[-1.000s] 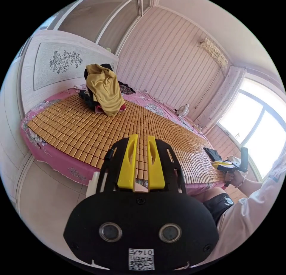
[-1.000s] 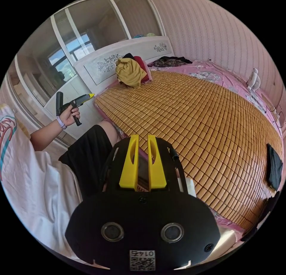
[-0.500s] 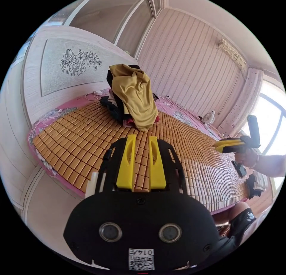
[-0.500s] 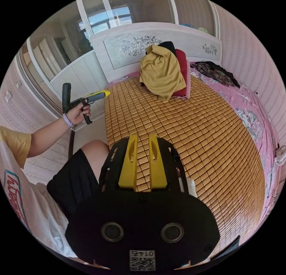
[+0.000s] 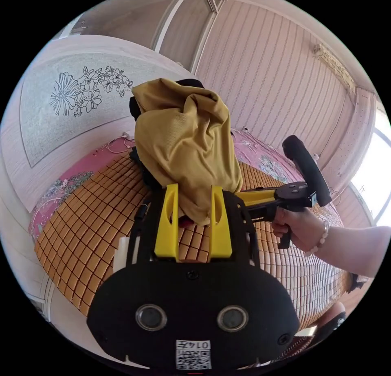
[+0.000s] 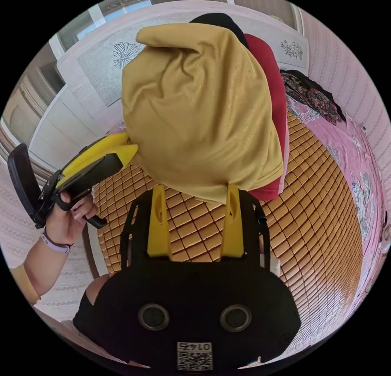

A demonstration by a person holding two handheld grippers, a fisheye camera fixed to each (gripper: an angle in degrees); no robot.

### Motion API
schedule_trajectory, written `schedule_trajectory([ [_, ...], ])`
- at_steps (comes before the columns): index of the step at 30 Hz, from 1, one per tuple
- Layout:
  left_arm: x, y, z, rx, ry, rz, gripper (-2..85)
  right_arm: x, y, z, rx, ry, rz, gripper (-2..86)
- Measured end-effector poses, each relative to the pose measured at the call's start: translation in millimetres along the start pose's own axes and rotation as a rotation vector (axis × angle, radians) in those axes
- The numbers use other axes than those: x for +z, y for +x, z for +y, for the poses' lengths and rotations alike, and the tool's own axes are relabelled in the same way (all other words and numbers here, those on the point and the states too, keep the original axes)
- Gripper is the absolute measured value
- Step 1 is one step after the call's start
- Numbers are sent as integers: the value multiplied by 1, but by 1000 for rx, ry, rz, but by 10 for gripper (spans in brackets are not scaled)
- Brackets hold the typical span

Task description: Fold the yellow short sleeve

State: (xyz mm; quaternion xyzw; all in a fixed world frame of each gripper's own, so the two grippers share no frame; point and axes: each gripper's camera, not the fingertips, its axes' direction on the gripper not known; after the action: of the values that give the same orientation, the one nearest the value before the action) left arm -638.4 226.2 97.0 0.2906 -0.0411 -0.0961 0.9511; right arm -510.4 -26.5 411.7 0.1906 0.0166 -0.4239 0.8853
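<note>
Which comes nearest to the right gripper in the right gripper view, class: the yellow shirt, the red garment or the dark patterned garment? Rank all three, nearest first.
Measured from the right gripper:
1. Yellow shirt: its lower hem hangs right at the open jaws, on top of the pile.
2. Red garment: just behind the shirt, to its right in the picture.
3. Dark patterned garment: farthest, on the pink sheet near the headboard.

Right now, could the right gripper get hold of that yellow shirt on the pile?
Probably yes. The right gripper is open, and the yellow shirt's lower hem hangs right at its jaws, nothing between.
</note>
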Motion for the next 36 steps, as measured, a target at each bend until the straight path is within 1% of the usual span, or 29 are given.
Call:
schedule_trajectory([
  [1,5,1,-3,-1,-27,-8,68,8,8,-13,28,-58,-20,160],
  [3,14,6,-14,-13,-149,-62,24,10,20,-27,98,-140,-29,99],
  [4,13,7,-17,-5,-176,-57,14,7,25,-32,116,-186,-29,55],
  [5,9,11,-21,21,-208,-53,1,-1,27,-32,97,-198,-42,20],
  [6,0,16,-23,49,-203,-58,-5,-9,27,-31,88,-187,-38,15],
  [7,-6,20,-23,65,-187,-54,-6,-27,28,-23,66,-145,-34,7],
  [8,-24,30,-24,91,-132,-35,-8,-48,28,-9,33,-101,-70,3],
  [10,-57,54,-30,136,-17,44,-9,-84,30,24,4,-26,-114,-1],
  [12,-98,111,-41,253,129,145,-10,-119,32,68,-20,35,-138,-3],
  [13,-106,128,-44,293,156,156,-10,-142,35,101,-25,75,-155,-3],
  [14,-119,165,-50,372,194,190,-10,-161,38,137,-1,101,-180,-3],
  [15,-125,202,-55,441,196,225,-10,-169,40,155,18,109,-195,-2],
  [16,-128,220,-56,475,190,248,-10,-183,42,192,68,112,-220,-1],
  [17,-129,255,-57,547,174,312,-10,-196,40,230,124,113,-220,1],
  [18,-127,289,-54,629,133,423,-10,-202,39,249,151,115,-213,2],
  [19,-123,306,-51,672,99,493,-10,-215,34,287,208,129,-191,6],
  [20,-111,337,-42,732,20,627,-10,-227,31,325,278,170,-172,13],
  [21,-92,366,-26,743,-63,725,-9,-231,29,344,313,197,-168,18],
  [22,-81,378,-15,731,-109,760,-9,-238,26,379,384,240,-159,35],
  [23,-55,398,9,678,-236,810,-9,-239,25,412,455,255,-132,61],
  [24,-31,412,36,632,-392,844,-8,-238,25,427,500,249,-117,74],
  [26,-14,417,75,583,-532,850,-6,-231,26,477,662,184,-92,112],
  [28,-20,406,103,570,-534,827,0,-228,23,504,712,141,-73,121],
  [31,-30,367,130,497,-545,730,35,-225,17,530,715,78,25,125],
  [33,-38,329,136,365,-527,657,60,-220,19,536,715,36,80,126],
  [34,-40,322,137,340,-521,645,62,-217,22,537,720,22,120,127],
  [36,-49,304,144,308,-490,550,67,-212,30,530,702,14,150,128],
])
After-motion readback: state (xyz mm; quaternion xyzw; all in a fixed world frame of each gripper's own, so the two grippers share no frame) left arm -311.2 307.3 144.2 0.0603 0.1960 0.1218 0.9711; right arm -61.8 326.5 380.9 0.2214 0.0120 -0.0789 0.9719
